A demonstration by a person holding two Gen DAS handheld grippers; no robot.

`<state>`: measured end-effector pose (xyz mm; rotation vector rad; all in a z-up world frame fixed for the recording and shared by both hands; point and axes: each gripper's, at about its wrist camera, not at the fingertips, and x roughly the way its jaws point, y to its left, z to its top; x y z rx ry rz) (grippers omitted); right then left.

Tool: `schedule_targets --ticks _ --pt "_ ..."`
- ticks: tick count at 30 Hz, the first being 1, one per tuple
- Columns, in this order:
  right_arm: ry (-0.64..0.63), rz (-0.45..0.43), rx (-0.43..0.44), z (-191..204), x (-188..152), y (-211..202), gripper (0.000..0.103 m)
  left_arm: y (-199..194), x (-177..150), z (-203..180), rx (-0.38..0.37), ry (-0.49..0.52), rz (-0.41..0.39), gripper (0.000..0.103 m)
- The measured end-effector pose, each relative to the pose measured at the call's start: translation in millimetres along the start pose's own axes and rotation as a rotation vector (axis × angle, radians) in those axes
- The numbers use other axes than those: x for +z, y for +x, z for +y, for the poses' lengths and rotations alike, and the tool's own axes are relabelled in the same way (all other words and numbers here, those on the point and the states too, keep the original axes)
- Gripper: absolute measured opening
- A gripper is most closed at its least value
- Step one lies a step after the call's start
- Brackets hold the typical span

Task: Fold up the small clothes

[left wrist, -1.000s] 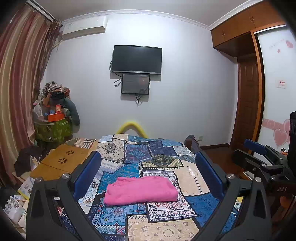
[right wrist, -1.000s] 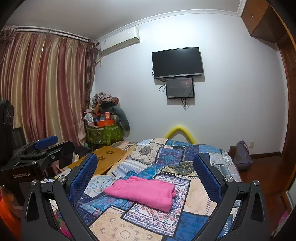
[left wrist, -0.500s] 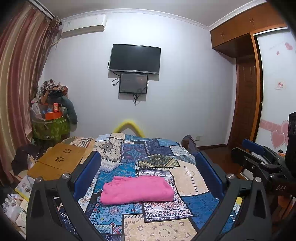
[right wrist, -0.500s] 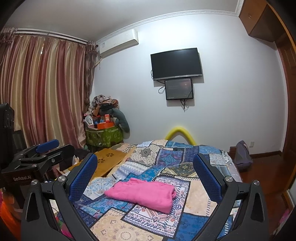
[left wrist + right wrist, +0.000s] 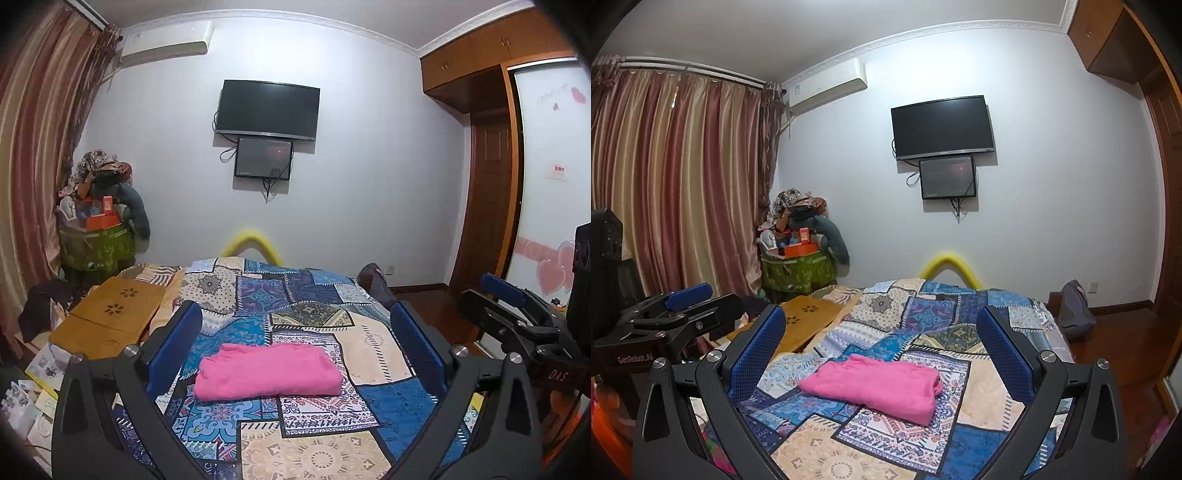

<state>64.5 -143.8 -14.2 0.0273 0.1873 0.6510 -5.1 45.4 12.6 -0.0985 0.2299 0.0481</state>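
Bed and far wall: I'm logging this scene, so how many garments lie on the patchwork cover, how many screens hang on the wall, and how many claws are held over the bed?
Pink garment: 1
Wall screens: 2
Claws, left claw and right claw, both open: 2
Total: 5

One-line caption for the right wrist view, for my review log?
Open right claw hovers over a folded pink garment lying on a patchwork bedspread; left claw off to the side.
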Motion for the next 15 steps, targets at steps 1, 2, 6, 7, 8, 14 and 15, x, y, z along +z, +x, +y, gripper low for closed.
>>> schedule_targets --ticks 1,2,6,7,8,14,15 --pt "0.001 0.001 0.0 0 0 1 0.102 0 0 0 0.0 0.004 -0.001 0.103" --pt "0.002 0.003 -0.001 -1 0 1 0.102 0 0 -1 0.0 0.007 -0.001 0.103" --pt "0.009 0.013 0.006 -2 0 5 0.102 3 -1 -1 0.009 0.017 0.001 0.103" --pt "0.01 0.014 0.006 -2 -2 5 0.102 4 -2 -1 0.011 0.017 0.001 0.103" --pt "0.011 0.016 0.005 -2 -2 5 0.102 5 -2 -1 0.013 0.018 0.002 0.103" --pt "0.017 0.03 0.002 -6 -4 12 0.102 15 -4 2 0.006 0.01 0.028 0.103" --pt "0.019 0.033 0.002 -6 -5 13 0.102 17 -5 2 0.006 0.009 0.033 0.103"
